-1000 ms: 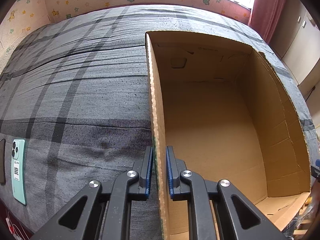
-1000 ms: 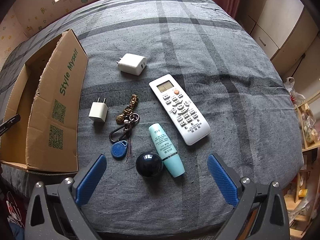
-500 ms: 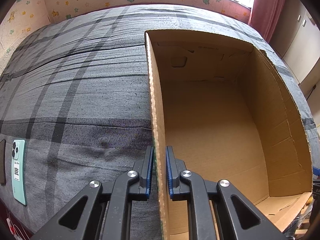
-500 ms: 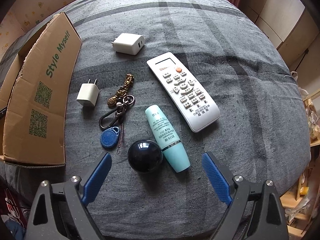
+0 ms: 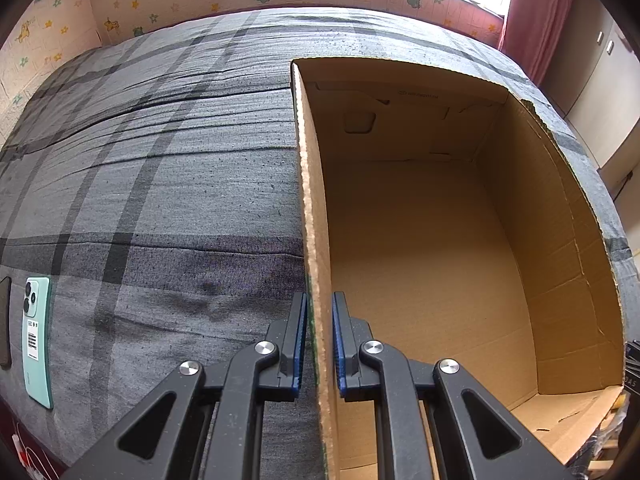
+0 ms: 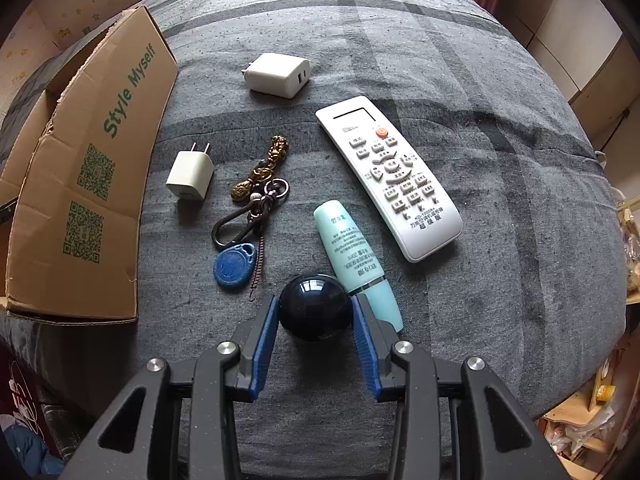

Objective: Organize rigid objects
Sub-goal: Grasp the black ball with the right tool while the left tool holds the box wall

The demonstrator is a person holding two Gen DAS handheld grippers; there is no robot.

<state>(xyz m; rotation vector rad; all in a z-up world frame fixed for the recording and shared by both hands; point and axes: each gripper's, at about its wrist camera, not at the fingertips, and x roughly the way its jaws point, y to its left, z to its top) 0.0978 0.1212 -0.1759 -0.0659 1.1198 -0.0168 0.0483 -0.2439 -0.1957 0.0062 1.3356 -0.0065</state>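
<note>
My left gripper [image 5: 319, 300] is shut on the left wall of an open cardboard box [image 5: 316, 200], whose inside holds nothing that shows. In the right wrist view the same box [image 6: 92, 184] stands at the left on the grey plaid bedspread. A dark glossy ball [image 6: 314, 306] lies near the bed's front edge. My right gripper [image 6: 315, 300] points down over it, jaws closing, and both blue pads touch the ball's sides. A mint tube [image 6: 348, 248] lies against the ball's right side.
On the bedspread lie a white remote [image 6: 392, 176], a large white charger [image 6: 278, 74], a small white plug [image 6: 190, 176] and a keychain [image 6: 256, 196] with a blue fob [image 6: 234, 266]. A mint phone [image 5: 38, 340] lies far left of the box. The bed's edge is just below the ball.
The right gripper sank toward the ball and its jaws drew in from wide apart until they met the ball's sides. The left gripper and the box have not moved.
</note>
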